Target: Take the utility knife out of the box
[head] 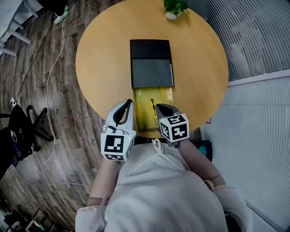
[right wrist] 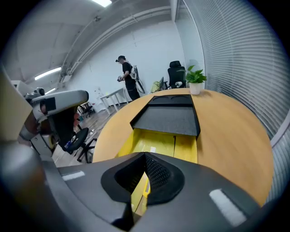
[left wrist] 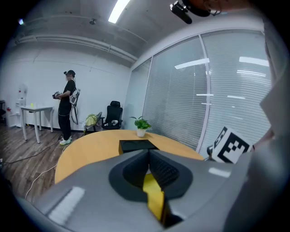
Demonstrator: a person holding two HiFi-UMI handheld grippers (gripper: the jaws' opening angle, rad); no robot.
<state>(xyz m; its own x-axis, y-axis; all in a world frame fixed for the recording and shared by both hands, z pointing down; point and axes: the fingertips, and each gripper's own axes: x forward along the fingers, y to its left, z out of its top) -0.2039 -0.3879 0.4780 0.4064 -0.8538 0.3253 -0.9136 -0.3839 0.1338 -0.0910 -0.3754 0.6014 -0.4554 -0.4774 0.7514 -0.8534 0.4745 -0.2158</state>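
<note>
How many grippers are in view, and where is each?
2. The left gripper is at the yellow box's left edge; the right gripper is over its near end. None seems hidden.

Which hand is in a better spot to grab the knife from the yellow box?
Right. The right gripper hangs over the yellow box, tip beside the utility knife; the left gripper sits at the box's left edge. Both jaws are shut.

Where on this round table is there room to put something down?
The table is bare left of the box and right of it, out to the rim. Crowded: the near edge, with the left gripper and right gripper, and around the potted plant.
</note>
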